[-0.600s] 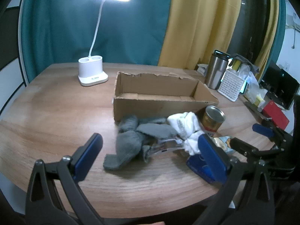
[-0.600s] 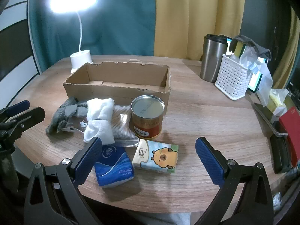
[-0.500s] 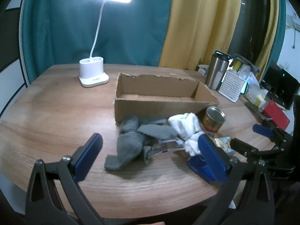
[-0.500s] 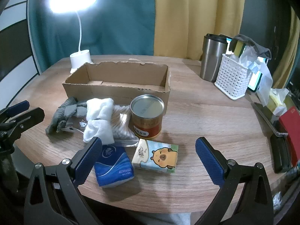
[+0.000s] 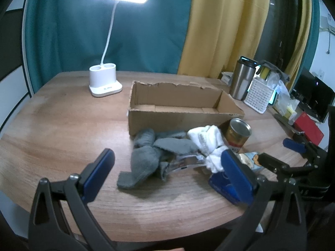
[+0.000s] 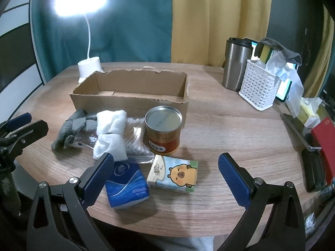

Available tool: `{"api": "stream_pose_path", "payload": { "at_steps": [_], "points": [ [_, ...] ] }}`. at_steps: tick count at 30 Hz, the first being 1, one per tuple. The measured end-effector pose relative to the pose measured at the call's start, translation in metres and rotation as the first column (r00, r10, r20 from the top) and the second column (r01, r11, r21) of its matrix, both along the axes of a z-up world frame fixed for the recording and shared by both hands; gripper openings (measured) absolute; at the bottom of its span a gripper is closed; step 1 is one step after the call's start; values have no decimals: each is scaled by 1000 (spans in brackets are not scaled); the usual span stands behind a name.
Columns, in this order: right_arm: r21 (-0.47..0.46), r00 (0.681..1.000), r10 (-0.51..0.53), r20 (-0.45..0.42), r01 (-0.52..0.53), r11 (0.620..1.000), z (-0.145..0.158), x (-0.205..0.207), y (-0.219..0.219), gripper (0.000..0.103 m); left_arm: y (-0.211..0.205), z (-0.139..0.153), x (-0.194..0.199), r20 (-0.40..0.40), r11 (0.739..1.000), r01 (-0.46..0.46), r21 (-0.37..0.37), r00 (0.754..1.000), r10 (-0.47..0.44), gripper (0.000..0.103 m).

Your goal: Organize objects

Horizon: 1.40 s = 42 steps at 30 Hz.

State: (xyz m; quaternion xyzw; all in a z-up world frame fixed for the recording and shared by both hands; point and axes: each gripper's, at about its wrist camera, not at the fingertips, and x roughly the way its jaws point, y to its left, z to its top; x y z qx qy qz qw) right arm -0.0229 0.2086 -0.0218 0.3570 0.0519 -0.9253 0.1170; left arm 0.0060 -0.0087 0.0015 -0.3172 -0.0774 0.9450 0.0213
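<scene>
While both grippers hover low over the tabletop's (image 6: 240, 129) near edge, jaws spread wide and holding nothing, the left gripper (image 5: 167, 173) faces grey socks (image 5: 146, 156). Rightward lie white socks (image 6: 111, 131), a tin can (image 6: 164, 131) and two tissue packs before the right gripper (image 6: 165, 179). Behind them sits an open cardboard box (image 6: 129, 98).

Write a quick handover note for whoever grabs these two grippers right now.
Left gripper: open, empty, hovering before the grey socks.
Right gripper: open, empty, above the cartoon tissue pack.
Brown cardboard box: nothing visible inside.
In front of it on the table: socks, white cloth, cotton swab bag, round tin can, blue tissue pack.
Done: nothing packed. Left: probably everything into the box.
</scene>
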Motion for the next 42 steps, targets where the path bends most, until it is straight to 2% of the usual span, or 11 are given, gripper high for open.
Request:
{"api": "stream_pose_path", "payload": {
  "at_steps": [42],
  "points": [
    [4, 1000, 11, 19, -11, 1000, -1, 0, -7, 102, -2, 0, 2, -4, 1000, -4, 2, 1000, 4, 102]
  ]
}}
